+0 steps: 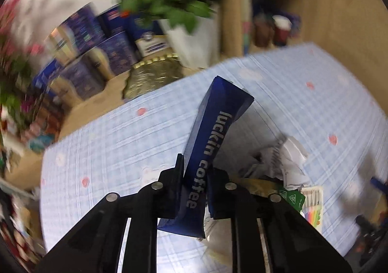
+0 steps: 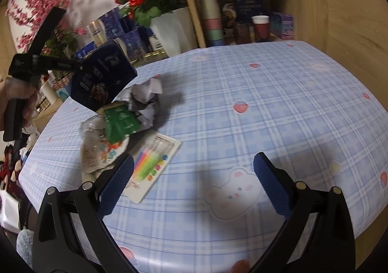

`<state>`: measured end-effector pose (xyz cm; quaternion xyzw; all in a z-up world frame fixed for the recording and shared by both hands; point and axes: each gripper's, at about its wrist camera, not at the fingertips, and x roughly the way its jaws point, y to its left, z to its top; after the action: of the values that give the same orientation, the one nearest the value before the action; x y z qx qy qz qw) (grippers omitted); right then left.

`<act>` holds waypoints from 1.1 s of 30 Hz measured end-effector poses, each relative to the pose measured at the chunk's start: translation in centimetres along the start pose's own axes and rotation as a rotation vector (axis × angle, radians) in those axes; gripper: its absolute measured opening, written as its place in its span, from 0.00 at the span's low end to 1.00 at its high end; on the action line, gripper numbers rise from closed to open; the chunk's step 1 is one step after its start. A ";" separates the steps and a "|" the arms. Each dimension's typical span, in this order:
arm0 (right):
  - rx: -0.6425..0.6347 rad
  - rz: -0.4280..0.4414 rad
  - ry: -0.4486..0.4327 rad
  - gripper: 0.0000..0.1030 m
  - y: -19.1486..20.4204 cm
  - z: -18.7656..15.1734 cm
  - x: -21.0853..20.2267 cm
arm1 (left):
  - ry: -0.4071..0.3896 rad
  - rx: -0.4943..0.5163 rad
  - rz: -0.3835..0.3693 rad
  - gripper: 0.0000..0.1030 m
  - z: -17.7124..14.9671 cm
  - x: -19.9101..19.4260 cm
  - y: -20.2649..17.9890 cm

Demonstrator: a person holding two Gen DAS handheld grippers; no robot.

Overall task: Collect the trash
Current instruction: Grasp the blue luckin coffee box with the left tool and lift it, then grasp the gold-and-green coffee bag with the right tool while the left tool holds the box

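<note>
Dark blue Luckin Coffee carton (image 1: 213,142), flattened, pinched between the fingers (image 1: 178,183) of the left gripper (image 1: 194,190) and lifted clear of the counter (image 1: 303,103), tilted above the remaining pile. Just under it: crumpled white paper (image 2: 146,100), a green sachet (image 2: 120,122), a clear plastic wrapper (image 2: 97,144) and a flat card of coloured candles (image 2: 151,164), all on the blue checked cloth. Right gripper (image 2: 194,183) low over the counter near the card, fingers (image 2: 271,185) spread wide, grasping nothing. Red roses in a white pot (image 2: 169,28) beyond.
</note>
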<state>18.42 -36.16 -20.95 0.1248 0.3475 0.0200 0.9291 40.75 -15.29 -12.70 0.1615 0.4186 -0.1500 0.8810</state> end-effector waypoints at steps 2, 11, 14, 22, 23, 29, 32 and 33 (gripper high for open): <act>-0.033 0.025 0.010 0.94 1.0 0.6 0.4 | -0.009 -0.068 -0.020 0.15 -0.6 -0.7 2.2; -0.256 0.221 0.076 0.70 7.4 4.5 3.5 | -0.049 -0.309 -0.072 0.13 -6.5 -4.5 10.0; -0.333 0.245 0.127 0.58 9.9 5.3 5.6 | -0.065 -0.336 -0.069 0.13 -8.5 -5.9 11.5; -0.233 0.276 0.227 0.52 10.8 7.1 10.8 | -0.062 -0.352 -0.072 0.13 -14.7 -8.8 13.7; -0.213 0.273 0.238 0.52 10.7 7.3 11.4 | -0.061 -0.356 -0.073 0.13 -15.3 -8.9 13.9; -0.159 0.257 0.289 0.52 10.8 7.5 13.5 | -0.080 -0.363 -0.068 0.13 -17.9 -9.8 14.1; -0.121 0.256 0.307 0.52 10.5 7.4 14.0 | -0.092 -0.354 -0.064 0.13 -18.4 -10.2 13.7; -0.116 0.258 0.309 0.52 10.5 7.4 14.1 | -0.095 -0.349 -0.064 0.13 -18.4 -10.2 13.6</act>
<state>34.39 -25.91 -22.01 0.1101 0.4652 0.1775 0.8602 27.28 5.86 -13.52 -0.0144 0.4011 -0.1103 0.9092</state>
